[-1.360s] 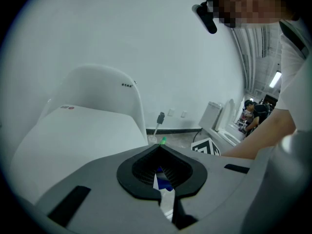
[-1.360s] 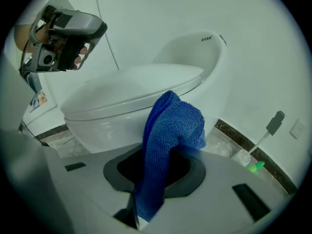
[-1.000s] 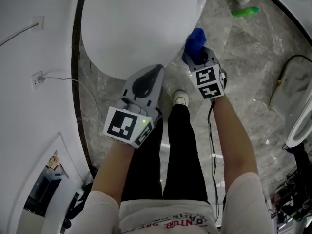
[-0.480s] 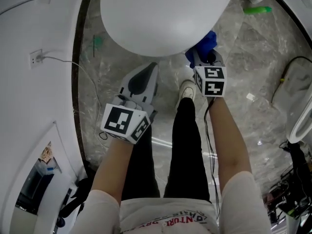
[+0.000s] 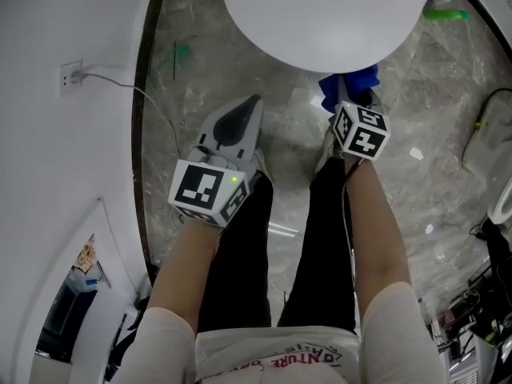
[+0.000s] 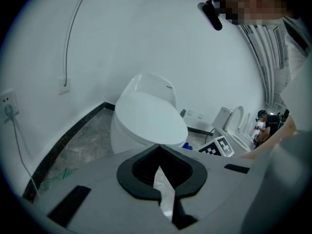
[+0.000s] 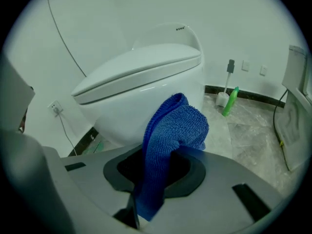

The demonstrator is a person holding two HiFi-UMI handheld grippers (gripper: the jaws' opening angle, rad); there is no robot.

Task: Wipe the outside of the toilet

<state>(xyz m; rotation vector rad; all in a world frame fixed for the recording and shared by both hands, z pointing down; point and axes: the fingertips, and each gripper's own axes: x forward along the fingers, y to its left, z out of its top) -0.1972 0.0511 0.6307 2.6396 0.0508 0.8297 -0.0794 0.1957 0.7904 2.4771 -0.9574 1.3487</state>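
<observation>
At the front of the toilet [image 5: 320,14], the head view shows both units held low over the marbled floor [image 5: 208,78], above the person's legs [image 5: 240,270] in black trousers.

1. Right hand-held gripper [image 5: 352,106]: it sits just beneath the right front edge of the lid, with the blue cloth [image 5: 350,86] bunched at its tip. From this view we cannot read the jaw state. The right gripper view settles it: the right hand-held gripper [image 7: 187,152] is clamped on the blue cloth [image 7: 170,140], which passes through the jaw opening and folds upward in front of the toilet [image 7: 141,82] bowl, below the closed lid. We cannot tell whether the cloth touches the bowl.

2. Left hand-held gripper [image 5: 253,106]: it is held left of the right unit, short of the bowl and apart from it. The left gripper view shows the left hand-held gripper [image 6: 159,150] with its jaws drawn together at the tip and nothing between them. The toilet [image 6: 146,121] stands ahead of it.

3. View-specific items: the left gripper view alone shows a second toilet [image 6: 234,126] further right, and the right unit's marker cube [image 6: 217,146] beside the bowl. The right gripper view shows the green bottle [image 7: 230,101] standing upright by the wall, whereas the head view shows only its top [image 5: 446,13]. The wall socket [image 5: 72,74] with its cable appears at the left of the head view.
</observation>
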